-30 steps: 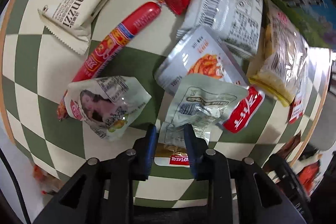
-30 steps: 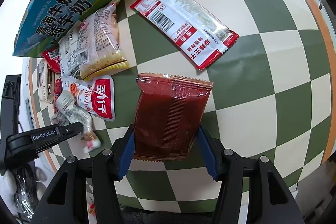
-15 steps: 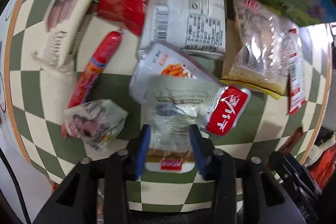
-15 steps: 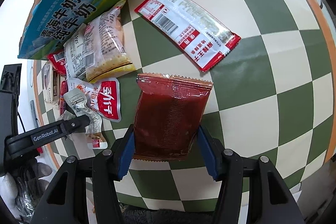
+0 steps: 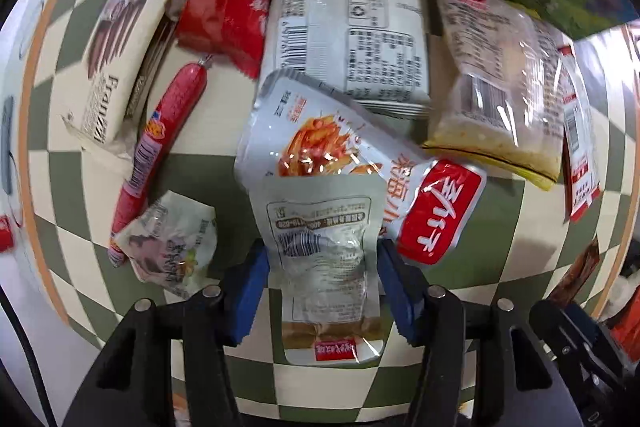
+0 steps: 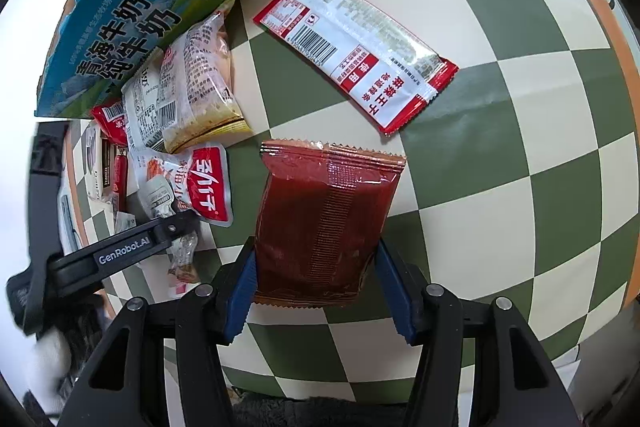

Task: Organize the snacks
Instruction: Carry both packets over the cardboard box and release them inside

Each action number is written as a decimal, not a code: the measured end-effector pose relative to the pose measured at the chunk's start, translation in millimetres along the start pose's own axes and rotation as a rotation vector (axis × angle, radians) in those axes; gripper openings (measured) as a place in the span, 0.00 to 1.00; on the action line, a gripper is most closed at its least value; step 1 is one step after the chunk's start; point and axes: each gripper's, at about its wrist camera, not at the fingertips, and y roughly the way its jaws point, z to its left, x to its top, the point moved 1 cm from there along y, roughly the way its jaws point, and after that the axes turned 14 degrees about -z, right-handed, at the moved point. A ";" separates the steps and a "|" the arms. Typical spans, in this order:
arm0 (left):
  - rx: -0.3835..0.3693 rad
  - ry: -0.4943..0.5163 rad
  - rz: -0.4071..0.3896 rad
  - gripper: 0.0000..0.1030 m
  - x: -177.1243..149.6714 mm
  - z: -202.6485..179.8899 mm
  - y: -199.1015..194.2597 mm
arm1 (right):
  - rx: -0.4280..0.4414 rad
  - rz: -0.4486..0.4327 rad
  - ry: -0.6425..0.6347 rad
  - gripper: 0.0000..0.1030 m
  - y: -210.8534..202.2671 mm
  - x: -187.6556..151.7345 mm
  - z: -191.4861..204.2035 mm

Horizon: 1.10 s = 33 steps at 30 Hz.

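Checkered tablecloth [image 5: 192, 163]; "Franzi" biscuit pack [image 5: 116, 67]

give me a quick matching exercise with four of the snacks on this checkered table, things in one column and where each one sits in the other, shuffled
Things:
1. dark red packet
2. pale green pouch
3. red sausage stick
4. long red-and-white packet

Places:
A. lying alone on the checkered table, beyond the right gripper
B. between the pads of the right gripper
C. beside the Franzi biscuit pack
D. between the opening jaws of the left gripper

Pairs: 1-B, 2-D, 3-C, 4-A
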 end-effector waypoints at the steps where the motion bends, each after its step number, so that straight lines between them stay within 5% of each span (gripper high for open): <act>1: 0.002 0.004 -0.004 0.50 -0.8 0.5 2.4 | -0.001 0.000 -0.005 0.58 -0.2 -0.1 0.2; 8: 0.016 0.022 -0.030 0.48 -19.1 -0.3 -25.1 | 0.005 -0.013 -0.034 0.58 -4.5 2.7 6.5; 13: -0.035 -0.006 -0.026 0.48 -36.4 -2.8 -43.7 | 0.010 -0.027 -0.060 0.58 -11.3 6.3 12.5; 19: -0.132 -0.035 -0.112 0.48 -33.5 8.0 -106.7 | 0.044 -0.041 -0.089 0.58 -29.1 13.4 22.1; 27: -0.257 -0.054 -0.316 0.48 48.5 1.4 -240.4 | 0.188 -0.155 -0.147 0.58 -110.9 75.3 58.0; 33: -0.222 0.000 -0.363 0.48 129.5 9.9 -266.3 | 0.263 -0.235 -0.248 0.58 -143.7 141.6 113.2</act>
